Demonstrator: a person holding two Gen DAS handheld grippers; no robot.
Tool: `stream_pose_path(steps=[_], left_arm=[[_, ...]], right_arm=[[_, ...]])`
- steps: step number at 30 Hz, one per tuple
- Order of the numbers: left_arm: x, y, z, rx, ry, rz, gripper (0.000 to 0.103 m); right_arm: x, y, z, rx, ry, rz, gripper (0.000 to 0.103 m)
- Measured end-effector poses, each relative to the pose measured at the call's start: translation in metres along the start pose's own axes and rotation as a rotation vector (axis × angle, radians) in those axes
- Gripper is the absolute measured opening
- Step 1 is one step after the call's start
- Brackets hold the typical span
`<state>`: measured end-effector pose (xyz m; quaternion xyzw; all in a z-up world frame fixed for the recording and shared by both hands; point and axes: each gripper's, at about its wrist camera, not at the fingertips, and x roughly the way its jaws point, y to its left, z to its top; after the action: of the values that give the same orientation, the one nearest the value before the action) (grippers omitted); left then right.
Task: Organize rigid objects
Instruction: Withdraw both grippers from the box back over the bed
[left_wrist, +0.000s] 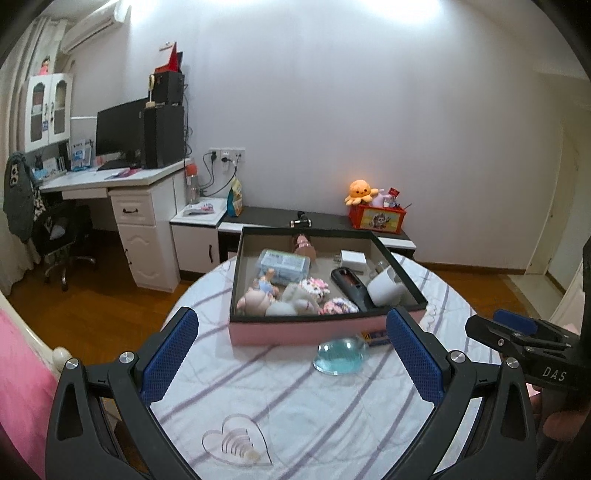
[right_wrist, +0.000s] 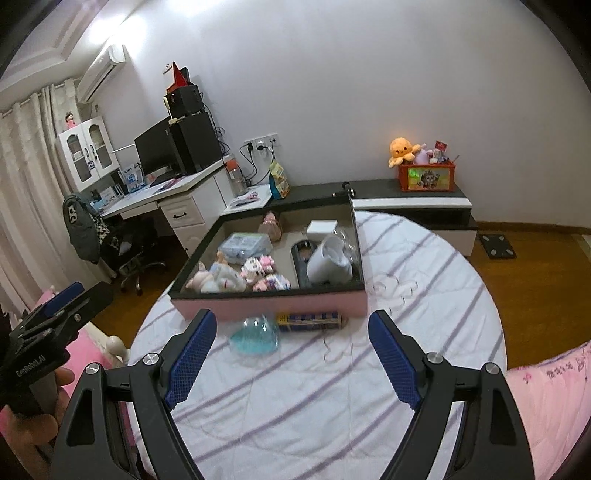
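Observation:
A pink box with a black rim (left_wrist: 306, 326) (right_wrist: 273, 304) stands on the round striped table and holds small toys, a white mug (left_wrist: 386, 288) (right_wrist: 330, 260), a black device and a clear case. In front of it lie a blue glass dome (left_wrist: 338, 356) (right_wrist: 255, 336) and a small printed pack (right_wrist: 310, 321) (left_wrist: 375, 336). A clear acrylic heart (left_wrist: 236, 443) lies near me in the left wrist view. My left gripper (left_wrist: 291, 350) is open and empty above the table. My right gripper (right_wrist: 291, 360) is open and empty, just short of the dome and pack.
A low black-and-white cabinet (left_wrist: 325, 221) with a red toy box (left_wrist: 376, 218) stands behind the table. A white desk (left_wrist: 122, 184) with monitor and office chair stands at the left. Pink bedding (right_wrist: 554, 398) lies at the right edge. Clear cut-out shapes (right_wrist: 395, 290) lie right of the box.

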<state>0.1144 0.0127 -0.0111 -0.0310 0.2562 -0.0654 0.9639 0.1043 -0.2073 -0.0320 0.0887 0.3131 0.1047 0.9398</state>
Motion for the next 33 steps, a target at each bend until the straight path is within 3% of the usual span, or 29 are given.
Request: stream_pose_path(steps=[10, 20, 33], left_arm=[[0.002, -0.004, -0.036, -0.016, 0.071, -0.007, 0.103], [0.006, -0.002, -0.042, -0.021, 0.088, -0.003, 0.103], [0.069, -0.038, -0.059, 0.009, 0.183, -0.047, 0.103]], right_arm=[[0.005, -0.013, -0.036, 0.032, 0.057, -0.015, 0.086], [0.009, -0.009, -0.039, 0.02, 0.054, -0.017, 0.086], [0.033, -0.035, -0.04, 0.037, 0.106, -0.083, 0.086]])
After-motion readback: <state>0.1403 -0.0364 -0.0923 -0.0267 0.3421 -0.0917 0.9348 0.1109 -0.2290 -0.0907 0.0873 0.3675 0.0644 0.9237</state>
